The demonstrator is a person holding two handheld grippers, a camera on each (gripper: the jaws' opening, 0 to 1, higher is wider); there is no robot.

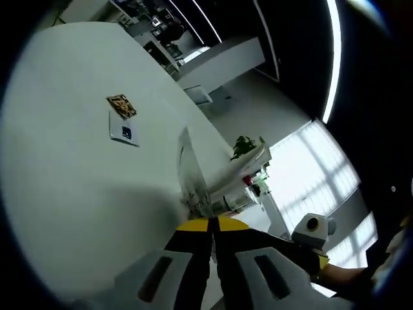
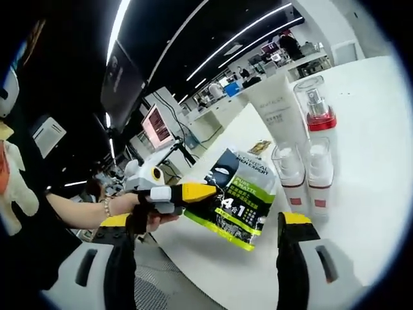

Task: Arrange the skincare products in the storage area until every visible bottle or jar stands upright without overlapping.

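Note:
My left gripper (image 1: 213, 226) is shut on the edge of a dark pouch with green print (image 2: 242, 197), which shows edge-on as a thin sheet (image 1: 190, 174) rising from the yellow tips. In the right gripper view the left gripper (image 2: 193, 192) holds that pouch tilted above the white table's near edge. My right gripper (image 2: 206, 221) is open, its jaws wide on either side of the pouch and not touching it. Behind the pouch stand two small clear-capped bottles (image 2: 303, 173), a taller bottle with a red band (image 2: 314, 106) and a white tube (image 2: 277, 106), all upright.
The white table (image 2: 374, 148) stretches to the right behind the products. A small flat sachet (image 1: 121, 105) and a white card (image 1: 124, 132) lie on the table (image 1: 64, 161). A person's hand (image 2: 126, 208) holds the left gripper. Desks and monitors stand far behind.

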